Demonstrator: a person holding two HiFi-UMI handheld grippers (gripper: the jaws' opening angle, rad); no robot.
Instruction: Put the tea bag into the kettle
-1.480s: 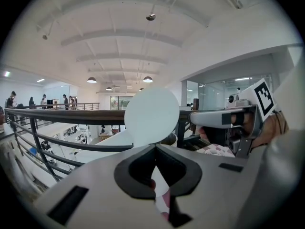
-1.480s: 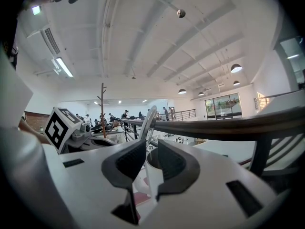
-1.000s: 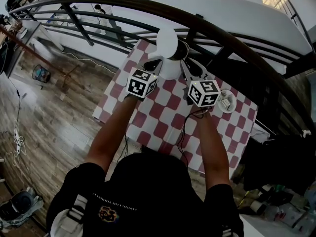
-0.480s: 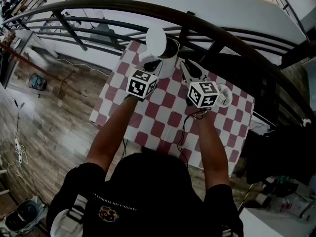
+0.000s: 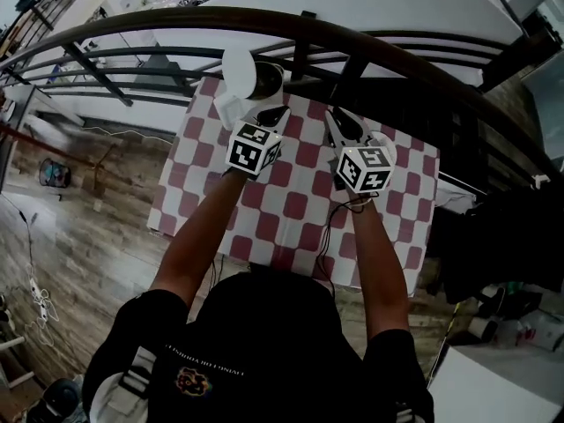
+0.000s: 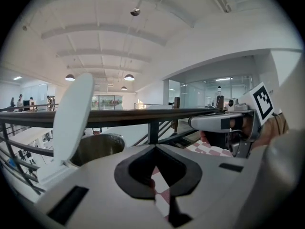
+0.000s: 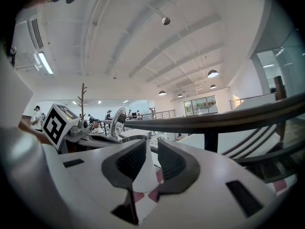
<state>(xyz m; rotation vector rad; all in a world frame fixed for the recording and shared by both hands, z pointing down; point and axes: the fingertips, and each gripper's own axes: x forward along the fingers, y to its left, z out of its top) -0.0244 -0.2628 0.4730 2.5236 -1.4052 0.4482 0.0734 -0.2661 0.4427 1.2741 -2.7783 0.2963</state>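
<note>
The right gripper [image 7: 151, 144] pinches the white tea bag [image 7: 143, 175] near, not over, the open kettle [image 5: 270, 81]; the left gripper [image 6: 155, 149] is pressed together, empty; an early release would likely drop the bag on the checked cloth [image 5: 291, 210], or snag it on the raised lid [image 5: 238, 70].

The person wears a black shirt [image 5: 264, 333] with short sleeves. On it sits a small emblem [image 5: 192, 382] in gold and red, with one line of pale letters beside it, too small to read. A light grey strap [image 5: 134, 379] with a dark buckle lies at one shoulder. The left gripper [image 5: 271, 115] and the right gripper [image 5: 344, 129] look the same: a pale grey-white body, black ribbed pads [image 7: 129, 162], and dark oblong slots [image 7: 243, 192] on the top. Each one carries a white cube [image 5: 254, 148] with black square markers. Thin black cables [image 5: 328, 236] run from the right one along the forearm.
</note>
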